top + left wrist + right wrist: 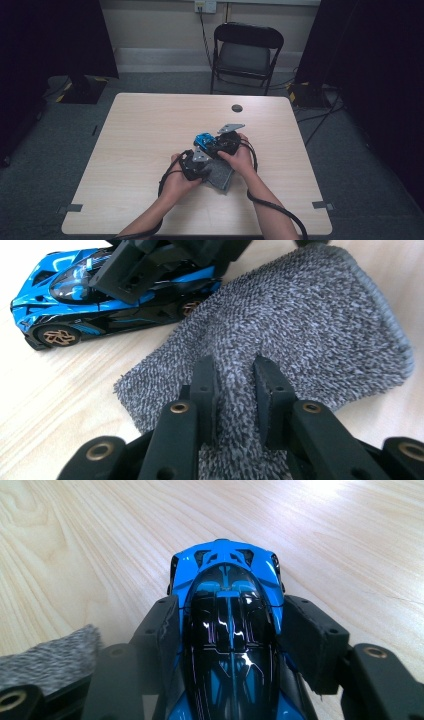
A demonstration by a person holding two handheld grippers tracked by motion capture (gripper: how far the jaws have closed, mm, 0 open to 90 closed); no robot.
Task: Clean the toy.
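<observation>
Item: blue toy car (227,630), on the wooden table (140,130) near its middle, clamped by its sides in the right gripper (227,625). Item: grey cloth (300,335) (beside the car, flat on the table), a fold pinched in the left gripper (235,385).

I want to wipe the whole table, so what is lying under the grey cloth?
The grey cloth lies on the bare wooden table, beside the blue toy car. The left gripper pinches up a fold. Whatever lies beneath the cloth's middle stays covered.
</observation>
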